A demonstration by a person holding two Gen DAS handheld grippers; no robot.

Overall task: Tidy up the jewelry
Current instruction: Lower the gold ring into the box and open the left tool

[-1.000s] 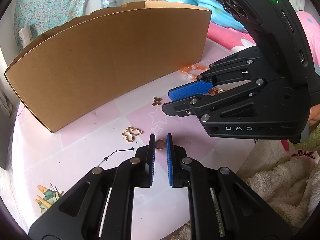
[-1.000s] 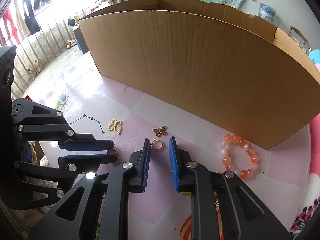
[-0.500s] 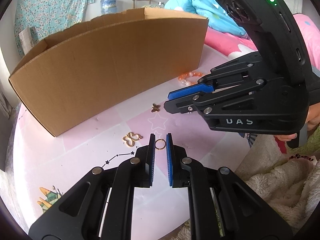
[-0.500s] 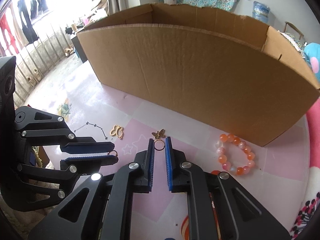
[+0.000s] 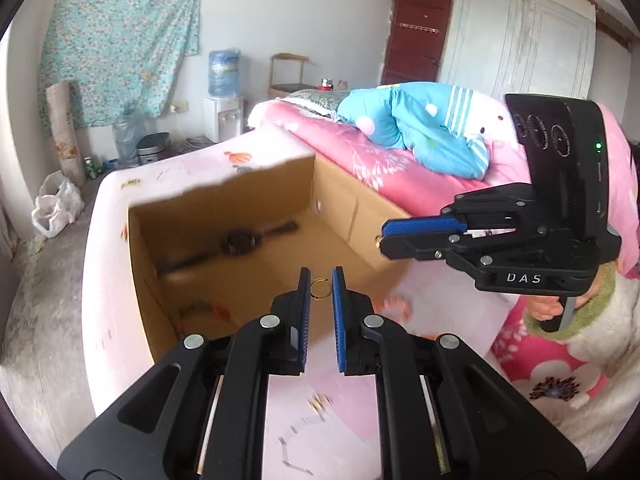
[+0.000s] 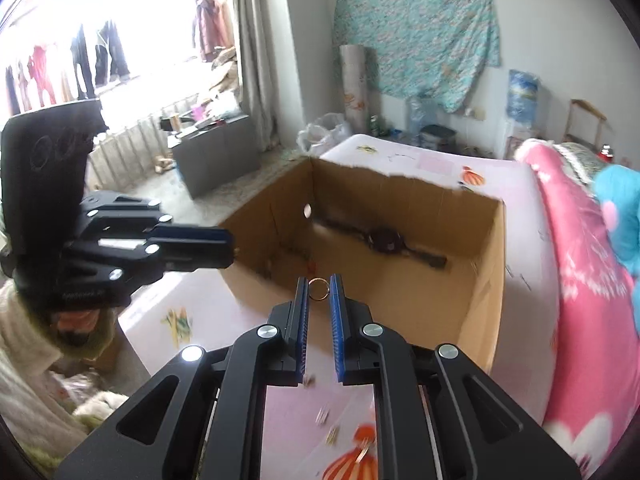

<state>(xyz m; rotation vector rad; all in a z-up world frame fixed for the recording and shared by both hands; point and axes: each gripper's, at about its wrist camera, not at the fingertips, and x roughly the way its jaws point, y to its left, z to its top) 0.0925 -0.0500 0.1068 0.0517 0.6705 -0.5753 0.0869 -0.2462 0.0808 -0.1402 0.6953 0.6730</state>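
Each gripper holds a small gold ring in the air above an open cardboard box (image 5: 224, 190) (image 6: 486, 280). My left gripper (image 5: 320, 274) is shut on one gold ring (image 5: 319, 280), pinched at its tips over the box's near wall. My right gripper (image 6: 319, 280) is shut on a second gold ring (image 6: 319, 299) in the same way. From the left wrist view the right gripper (image 5: 382, 236) hovers over the box's right side, a bit of gold at its tips. The left gripper (image 6: 231, 249) shows at the box's left corner. A dark wristwatch (image 5: 238, 240) (image 6: 386, 240) lies on the box floor.
The box stands on a pink patterned mat (image 5: 288, 420). Blurred gold charms (image 5: 320, 402) (image 6: 324, 416) and an orange bead bracelet (image 5: 394, 306) lie on the mat near me. A bed with a pink blanket (image 5: 360, 160) and a blue plush (image 5: 420, 128) is at the right.
Both grippers have risen from the mat with their rings, from in front of the box wall to above its open top. The right jaws narrowed onto their ring.
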